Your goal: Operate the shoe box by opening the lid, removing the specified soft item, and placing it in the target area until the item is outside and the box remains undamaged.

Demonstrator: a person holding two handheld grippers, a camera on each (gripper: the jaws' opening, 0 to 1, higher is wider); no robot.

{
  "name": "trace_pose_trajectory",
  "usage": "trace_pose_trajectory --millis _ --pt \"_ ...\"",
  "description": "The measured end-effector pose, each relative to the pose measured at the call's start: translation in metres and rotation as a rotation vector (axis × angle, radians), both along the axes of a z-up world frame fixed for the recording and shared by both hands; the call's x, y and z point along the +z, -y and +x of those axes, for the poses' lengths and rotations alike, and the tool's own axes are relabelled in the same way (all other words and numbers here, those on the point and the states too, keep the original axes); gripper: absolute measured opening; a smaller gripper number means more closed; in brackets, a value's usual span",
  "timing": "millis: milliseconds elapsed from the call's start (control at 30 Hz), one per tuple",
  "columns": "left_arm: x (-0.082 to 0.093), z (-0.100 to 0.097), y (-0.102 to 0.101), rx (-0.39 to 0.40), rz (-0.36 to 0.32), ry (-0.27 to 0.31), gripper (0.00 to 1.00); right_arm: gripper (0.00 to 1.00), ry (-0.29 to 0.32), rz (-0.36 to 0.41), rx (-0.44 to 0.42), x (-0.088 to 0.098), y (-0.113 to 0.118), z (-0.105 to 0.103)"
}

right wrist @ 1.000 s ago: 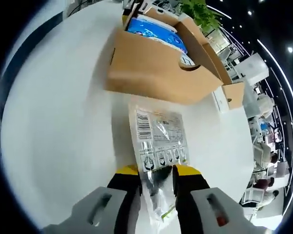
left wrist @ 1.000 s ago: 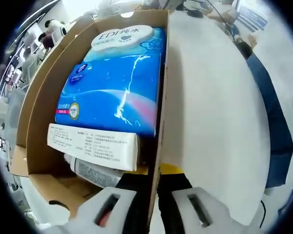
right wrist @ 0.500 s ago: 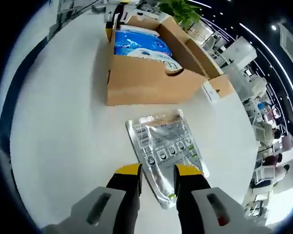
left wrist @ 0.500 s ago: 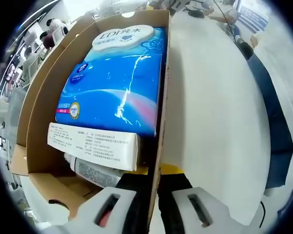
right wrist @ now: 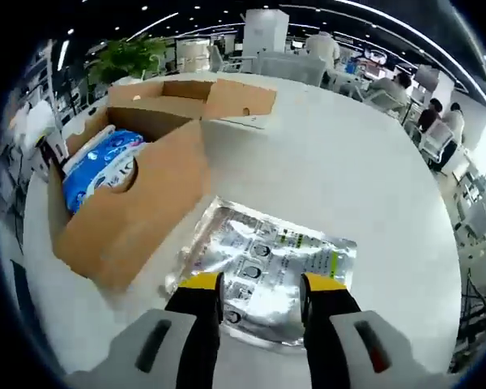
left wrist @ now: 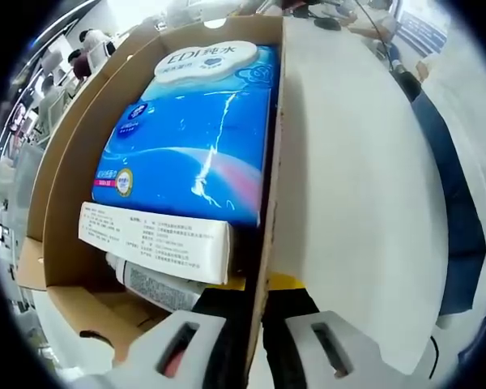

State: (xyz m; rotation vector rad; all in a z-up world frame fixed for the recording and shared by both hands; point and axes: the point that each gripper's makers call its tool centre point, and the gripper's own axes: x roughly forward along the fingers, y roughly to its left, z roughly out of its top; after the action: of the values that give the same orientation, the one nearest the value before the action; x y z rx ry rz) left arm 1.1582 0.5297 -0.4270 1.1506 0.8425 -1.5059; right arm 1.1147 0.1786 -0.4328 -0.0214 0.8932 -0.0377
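Observation:
The open cardboard shoe box holds a blue tissue pack, with a white printed carton in front of it. My left gripper is shut on the box's right wall, whose edge runs up between the jaws. In the right gripper view a silver foil pouch lies flat on the white table, beside the box. My right gripper hovers open just over the pouch's near edge, holding nothing. The blue pack shows inside the box, and the lid hangs open at the far side.
A tube-like item lies under the white carton. A person's blue sleeve lies along the table's right edge. Seated people, chairs and a plant stand beyond the table. Bare white table stretches to the right of the box.
My right gripper let go of the foil pouch, which now lies on the table, and its view has swung round. The left gripper has kept its hold on the box wall.

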Motion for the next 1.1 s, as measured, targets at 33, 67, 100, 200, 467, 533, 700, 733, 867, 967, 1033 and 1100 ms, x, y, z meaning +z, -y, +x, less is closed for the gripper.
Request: trace_pose_trajectory --millis 33,67,100,200,467,533,700,733,867,967,1033,1100 --pt "0.000 0.000 0.000 0.001 0.001 -0.001 0.03 0.38 0.041 0.026 -0.020 0.003 0.000 0.007" --pt "0.000 0.000 0.000 0.002 0.001 -0.001 0.03 0.38 0.025 0.009 -0.008 0.003 0.000 0.005" --pt "0.000 0.000 0.000 0.002 0.001 -0.001 0.03 0.38 0.030 0.007 -0.008 0.005 -0.001 0.004" --pt "0.001 -0.001 0.000 0.002 0.001 -0.002 0.03 0.37 0.062 0.021 -0.039 0.005 -0.003 0.003" --pt "-0.001 0.000 0.000 0.005 0.001 -0.003 0.03 0.37 0.082 0.029 -0.074 0.009 -0.010 -0.014" --pt "-0.001 0.001 0.000 0.005 0.001 -0.004 0.03 0.36 0.084 0.033 -0.080 0.010 -0.012 -0.021" --pt "-0.005 0.004 -0.002 0.007 0.001 -0.004 0.03 0.35 0.091 0.042 -0.089 0.006 -0.005 -0.027" --pt "-0.003 0.003 -0.001 0.007 0.002 -0.003 0.03 0.35 0.092 0.042 -0.089 0.006 -0.006 -0.029" --pt "-0.002 0.002 -0.001 0.007 0.001 -0.003 0.03 0.35 0.093 0.035 -0.081 0.004 -0.006 -0.028" --pt "-0.003 0.003 -0.002 0.010 0.002 -0.002 0.03 0.35 0.082 0.032 -0.086 0.004 -0.007 -0.029" --pt "-0.004 0.004 -0.002 0.010 0.002 -0.001 0.03 0.35 0.067 0.035 -0.083 0.003 -0.007 -0.027" --pt "-0.004 0.004 -0.003 0.011 0.002 0.000 0.03 0.35 0.065 0.030 -0.074 0.000 -0.007 -0.026"
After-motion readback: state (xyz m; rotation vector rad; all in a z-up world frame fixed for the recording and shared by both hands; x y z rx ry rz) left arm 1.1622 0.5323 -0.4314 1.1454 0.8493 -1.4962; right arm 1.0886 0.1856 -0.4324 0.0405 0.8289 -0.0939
